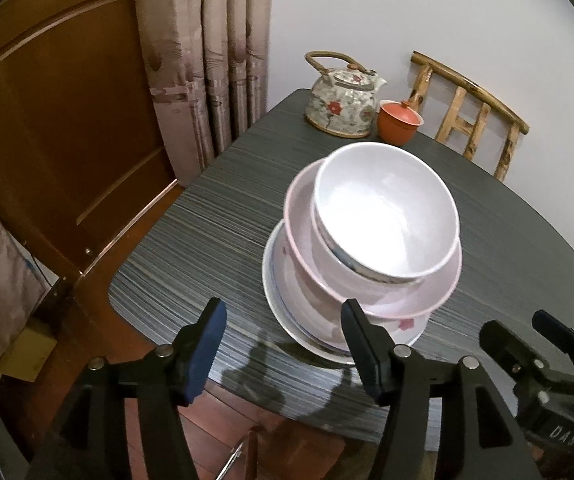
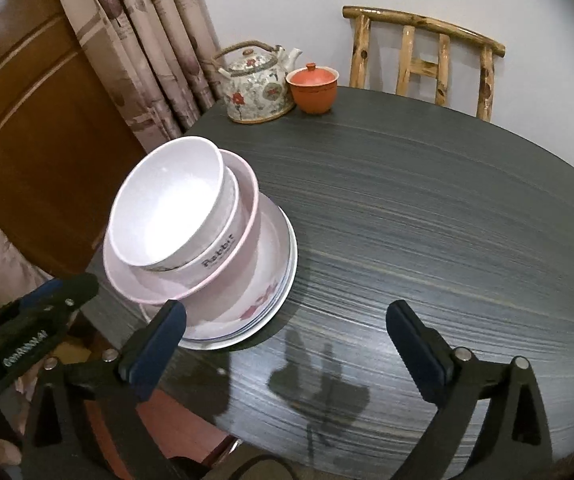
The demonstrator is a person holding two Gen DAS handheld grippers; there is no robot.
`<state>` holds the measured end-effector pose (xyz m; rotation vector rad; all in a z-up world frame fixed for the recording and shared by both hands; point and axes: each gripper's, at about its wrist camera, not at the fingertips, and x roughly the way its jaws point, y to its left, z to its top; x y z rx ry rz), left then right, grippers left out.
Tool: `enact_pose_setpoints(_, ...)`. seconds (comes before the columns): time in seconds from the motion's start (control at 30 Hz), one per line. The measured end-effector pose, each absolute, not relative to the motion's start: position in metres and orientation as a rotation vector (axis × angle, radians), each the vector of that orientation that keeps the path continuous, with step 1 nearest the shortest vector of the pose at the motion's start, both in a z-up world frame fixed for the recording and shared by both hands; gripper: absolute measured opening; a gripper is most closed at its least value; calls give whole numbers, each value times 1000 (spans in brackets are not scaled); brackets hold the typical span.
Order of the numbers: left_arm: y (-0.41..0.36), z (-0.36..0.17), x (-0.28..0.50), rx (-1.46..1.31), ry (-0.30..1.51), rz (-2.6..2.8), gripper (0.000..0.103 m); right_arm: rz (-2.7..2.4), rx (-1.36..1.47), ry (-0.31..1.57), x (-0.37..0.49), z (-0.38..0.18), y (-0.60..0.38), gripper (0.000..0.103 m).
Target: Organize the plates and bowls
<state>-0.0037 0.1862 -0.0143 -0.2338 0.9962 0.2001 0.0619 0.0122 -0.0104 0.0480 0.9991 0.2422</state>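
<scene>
Stack stands near the left edge of the dark striped table (image 2: 427, 208): white bowl (image 1: 385, 210) nested tilted in a pink bowl (image 1: 301, 240), on a flower-patterned plate (image 1: 405, 326) and a white plate (image 1: 287, 322). Left gripper (image 1: 285, 342) jaws apart, empty. Right gripper (image 2: 287, 338) jaws wide, empty, beside stack. Floral teapot (image 2: 257, 88) and orange lidded cup (image 2: 313, 86) at far edge.

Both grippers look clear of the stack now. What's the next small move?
Probably straighten the top bowl: it sits tilted in the pink bowl, on the plates. Both the left gripper and right gripper are open, holding nothing.
</scene>
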Motion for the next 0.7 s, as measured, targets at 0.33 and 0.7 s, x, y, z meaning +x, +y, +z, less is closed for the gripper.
enact_pose_setpoints(0.33,173,-20,-9,-216,1007,190,68,263,11,978,42,-9,17,101)
enact_pose_setpoints(0.7,170,-17,-6,-198,997,201,77,273,2,1009,34,-18,18,102)
